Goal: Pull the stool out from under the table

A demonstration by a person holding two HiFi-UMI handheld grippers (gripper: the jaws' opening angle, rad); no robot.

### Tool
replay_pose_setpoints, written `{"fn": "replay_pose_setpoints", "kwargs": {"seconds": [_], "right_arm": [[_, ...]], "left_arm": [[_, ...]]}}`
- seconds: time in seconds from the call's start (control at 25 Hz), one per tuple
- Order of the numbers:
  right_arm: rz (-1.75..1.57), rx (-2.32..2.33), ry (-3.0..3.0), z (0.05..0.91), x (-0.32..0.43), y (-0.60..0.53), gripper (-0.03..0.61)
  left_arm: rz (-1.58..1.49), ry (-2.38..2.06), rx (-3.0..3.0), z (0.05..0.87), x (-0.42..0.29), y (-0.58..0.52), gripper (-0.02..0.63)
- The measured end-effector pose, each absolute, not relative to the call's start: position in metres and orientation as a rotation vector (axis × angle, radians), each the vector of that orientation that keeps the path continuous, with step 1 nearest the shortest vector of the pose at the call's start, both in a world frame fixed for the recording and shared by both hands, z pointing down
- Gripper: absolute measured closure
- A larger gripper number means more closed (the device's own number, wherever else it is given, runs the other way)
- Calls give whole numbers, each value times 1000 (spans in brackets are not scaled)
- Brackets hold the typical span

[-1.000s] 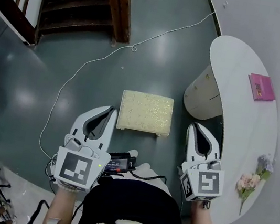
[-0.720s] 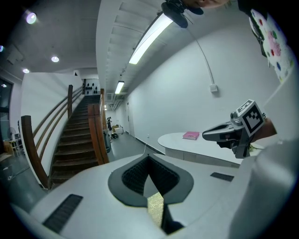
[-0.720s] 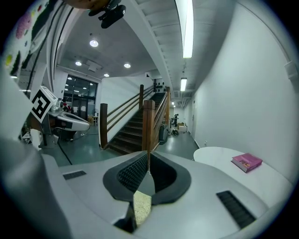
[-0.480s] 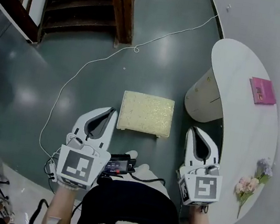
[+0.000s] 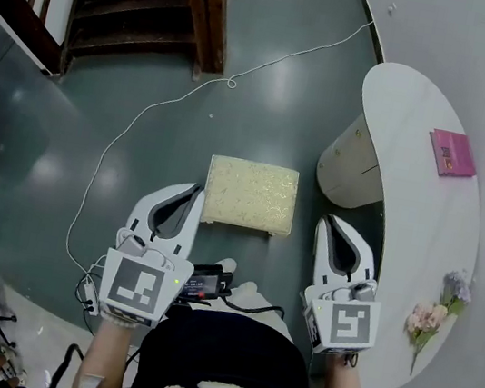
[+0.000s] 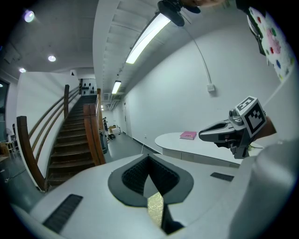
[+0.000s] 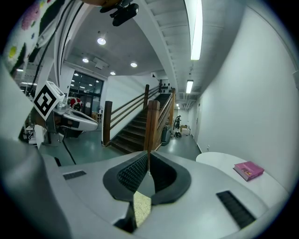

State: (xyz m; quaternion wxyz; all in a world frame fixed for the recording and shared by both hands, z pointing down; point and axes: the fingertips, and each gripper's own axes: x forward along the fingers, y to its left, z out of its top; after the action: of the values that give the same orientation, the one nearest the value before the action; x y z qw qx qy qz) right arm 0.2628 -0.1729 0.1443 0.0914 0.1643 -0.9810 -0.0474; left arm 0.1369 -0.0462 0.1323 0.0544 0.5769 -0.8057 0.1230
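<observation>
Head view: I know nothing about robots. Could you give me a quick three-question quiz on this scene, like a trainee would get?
1. True or false: the stool stands on the open floor beside the table, not under it.
2. Which of these lies on the table? A) a pink book B) a cup C) a phone
3. Fill in: the jaws of the left gripper and the right gripper are both ____.

Key: 1 true. 2 A, the pink book. 3 shut, with nothing held.
</observation>
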Motion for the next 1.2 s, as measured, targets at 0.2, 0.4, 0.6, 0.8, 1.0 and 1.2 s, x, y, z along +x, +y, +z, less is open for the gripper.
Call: {"fn": "replay_pose_setpoints", "kwargs": {"seconds": [0.2, 0.4, 0.6, 0.8, 1.0, 1.2], "right_arm": [[-156, 478, -2909, 143, 260, -173, 535], [-162, 470, -2910, 142, 257, -173, 535], [-165, 471, -2918, 141, 257, -173, 535], [-171, 474, -2915, 139, 258, -174, 535], [-171, 471, -2912, 141, 259, -175, 537], [-165, 466, -2915, 142, 259, -174, 537]], "left_arm": [[392, -2442, 1764, 133, 136, -50, 597], [386, -2441, 1765, 132, 136, -53, 597], [385, -2441, 1772, 132, 136, -54, 597], [386, -2439, 1780, 132, 137, -57, 597], [386, -2436, 1787, 130, 138, -60, 597], [390, -2433, 1788, 131, 141, -61, 597]]}}
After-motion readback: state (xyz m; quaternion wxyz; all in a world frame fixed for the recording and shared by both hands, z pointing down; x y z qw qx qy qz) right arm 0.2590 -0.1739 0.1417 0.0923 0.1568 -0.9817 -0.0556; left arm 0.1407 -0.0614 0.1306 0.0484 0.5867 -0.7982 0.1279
